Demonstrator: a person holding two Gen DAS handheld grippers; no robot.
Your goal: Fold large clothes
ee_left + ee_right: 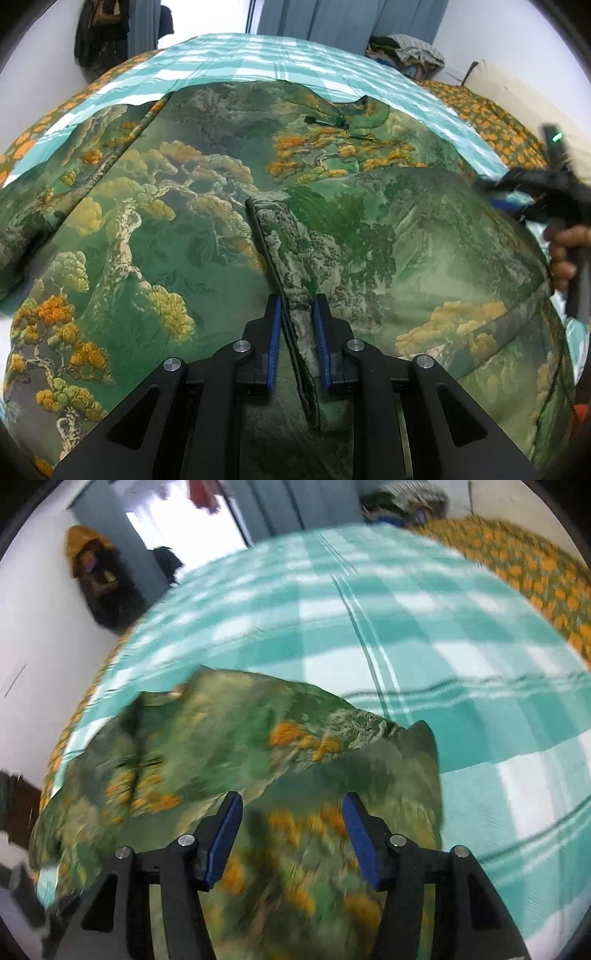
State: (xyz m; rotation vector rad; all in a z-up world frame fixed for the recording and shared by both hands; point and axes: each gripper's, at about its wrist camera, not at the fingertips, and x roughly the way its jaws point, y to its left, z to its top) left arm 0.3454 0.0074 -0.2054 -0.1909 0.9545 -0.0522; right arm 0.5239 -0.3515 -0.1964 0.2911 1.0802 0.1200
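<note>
Left wrist view: the left gripper [297, 317] has its jaws nearly closed on a folded hem of the garment [207, 206], which runs up between the blue pads. The green, tree-printed cloth spreads across the checked sheet [258, 55]. At the right edge, a hand [563, 254] holds the right gripper [495, 192] over the cloth's far side. One clothes pile [410, 50] sits by the curtains [332, 16].

Right wrist view, blurred: the right gripper [291, 816] hangs above the garment [221, 738], jaws apart, nothing between them. Bare sheet [369, 627] lies beyond.
</note>
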